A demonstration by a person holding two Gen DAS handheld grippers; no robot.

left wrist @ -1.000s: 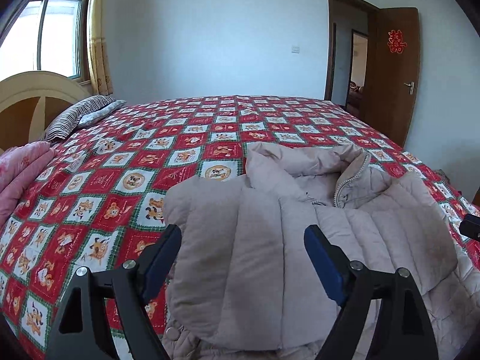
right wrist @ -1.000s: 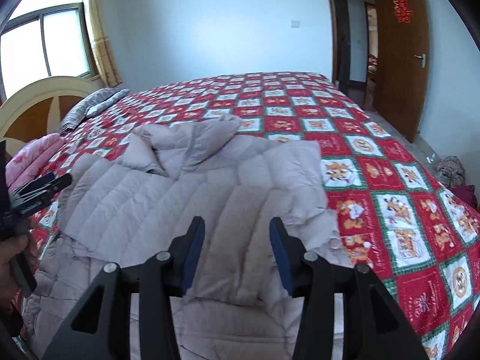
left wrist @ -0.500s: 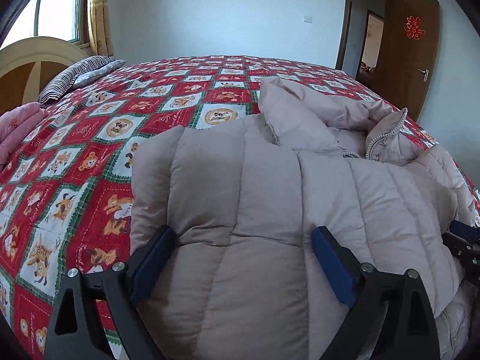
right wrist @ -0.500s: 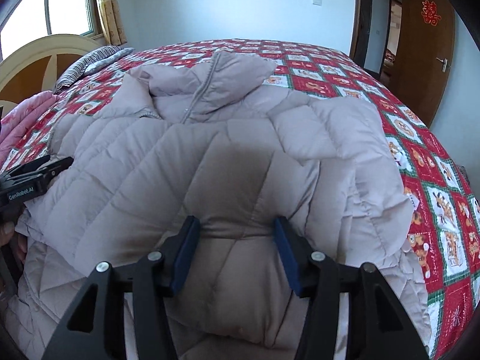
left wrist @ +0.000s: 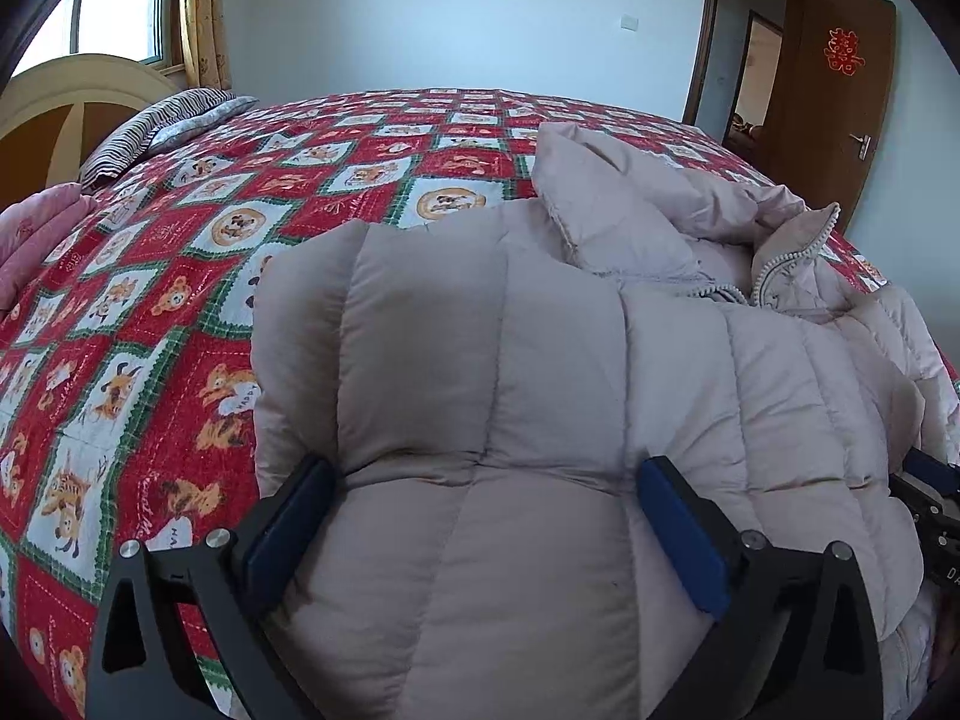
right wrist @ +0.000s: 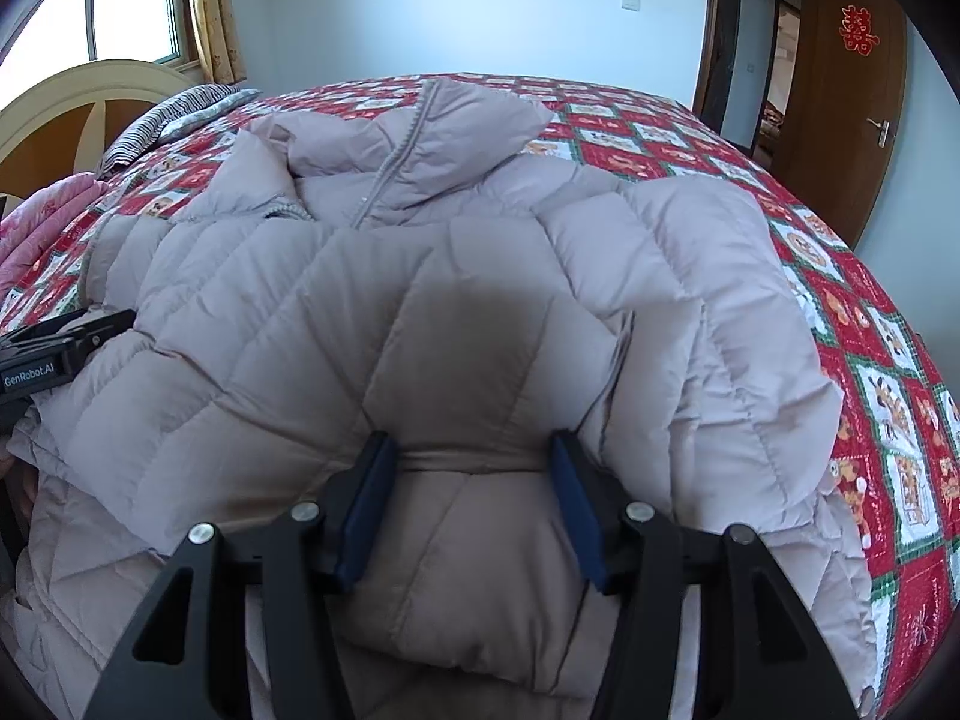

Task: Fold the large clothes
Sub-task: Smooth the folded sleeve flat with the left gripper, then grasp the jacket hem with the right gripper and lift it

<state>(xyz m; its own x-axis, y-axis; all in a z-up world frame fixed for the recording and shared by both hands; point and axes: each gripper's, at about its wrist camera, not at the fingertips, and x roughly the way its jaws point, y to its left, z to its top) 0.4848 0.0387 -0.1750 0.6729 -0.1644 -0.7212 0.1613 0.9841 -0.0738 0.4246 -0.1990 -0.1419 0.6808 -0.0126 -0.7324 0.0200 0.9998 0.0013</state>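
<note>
Bedspread (left wrist: 150,324) — jacket (left wrist: 480,360) between hand-held gripper (left wrist: 480,516) fingers

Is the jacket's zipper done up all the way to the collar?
No: in the left wrist view the jacket lies open at the neck, with the zipper's teeth parted and the collar flopped apart on the bedspread.

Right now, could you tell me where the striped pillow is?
The striped pillow lies at the bed's far left in both views, beside the wooden headboard, beyond the pink quilt.
</note>
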